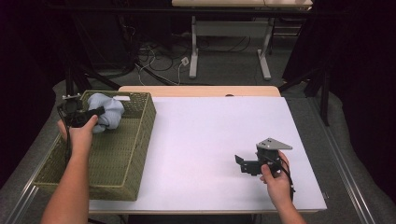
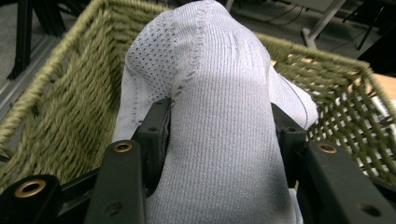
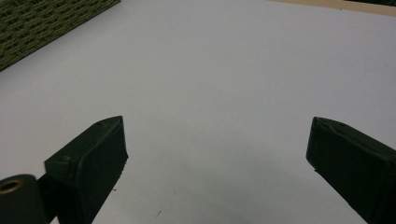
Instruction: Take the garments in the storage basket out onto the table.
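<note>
Left gripper [image 1: 95,112] pinching pale blue knit cloth [image 1: 106,112] over green wicker basket [image 1: 135,154]; right gripper [image 1: 240,163] idle on white table [image 1: 205,135].
High view: cloth bunched at basket's far end, clamped in left jaws. Left gripper view: jaws squeeze cloth [image 2: 219,116] both sides, basket wall [image 2: 70,93] behind. Right gripper view: jaws spread wide, nothing between, above table [image 3: 219,84], basket corner [image 3: 42,21] top left.

A white counter [image 1: 210,140] has a wooden strip [image 1: 201,91] along its far edge, with a small dark spot [image 1: 229,95] on that strip. Beyond it, on the grey floor [image 1: 224,70], stands a second table on white legs [image 1: 194,46], with loose cables [image 1: 159,58] lying beside them. Black curtains [image 1: 355,56] close in both sides.
</note>
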A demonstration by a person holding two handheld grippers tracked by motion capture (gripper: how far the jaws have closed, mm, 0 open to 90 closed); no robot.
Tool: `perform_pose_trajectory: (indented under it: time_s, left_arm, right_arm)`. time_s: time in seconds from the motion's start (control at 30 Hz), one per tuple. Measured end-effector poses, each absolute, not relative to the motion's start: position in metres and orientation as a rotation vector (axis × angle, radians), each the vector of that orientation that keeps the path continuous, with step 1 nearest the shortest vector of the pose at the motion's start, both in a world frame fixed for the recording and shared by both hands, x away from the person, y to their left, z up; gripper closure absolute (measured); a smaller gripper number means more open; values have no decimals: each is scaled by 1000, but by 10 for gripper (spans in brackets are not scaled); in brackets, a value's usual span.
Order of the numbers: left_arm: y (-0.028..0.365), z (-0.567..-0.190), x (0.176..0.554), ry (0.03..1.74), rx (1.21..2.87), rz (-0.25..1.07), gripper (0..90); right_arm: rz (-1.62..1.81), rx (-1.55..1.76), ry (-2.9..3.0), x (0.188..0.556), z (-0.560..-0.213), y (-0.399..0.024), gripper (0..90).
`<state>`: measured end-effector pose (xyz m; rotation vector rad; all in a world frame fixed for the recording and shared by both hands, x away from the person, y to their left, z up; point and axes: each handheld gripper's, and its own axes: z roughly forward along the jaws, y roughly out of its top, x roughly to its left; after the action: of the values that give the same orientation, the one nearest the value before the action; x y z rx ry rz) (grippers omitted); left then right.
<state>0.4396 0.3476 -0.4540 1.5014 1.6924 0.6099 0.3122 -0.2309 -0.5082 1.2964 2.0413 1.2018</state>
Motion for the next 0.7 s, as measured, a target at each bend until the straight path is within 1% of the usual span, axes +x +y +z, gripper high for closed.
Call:
perform_pose_trajectory:
  time_s: [0.27, 0.43, 0.7]
  left_arm:
    - [343, -444, 427, 1618, 1468, 646, 515]
    - [341, -439, 419, 1575, 1416, 669, 516]
    - [337, -433, 405, 1517, 1373, 675, 517]
  right_arm:
    - [1205, 1298, 2045, 311, -506, -231, 48]
    - [1203, 1302, 2040, 311, -506, -231, 49]
    - [1207, 1295, 2038, 311, -506, -230, 49]
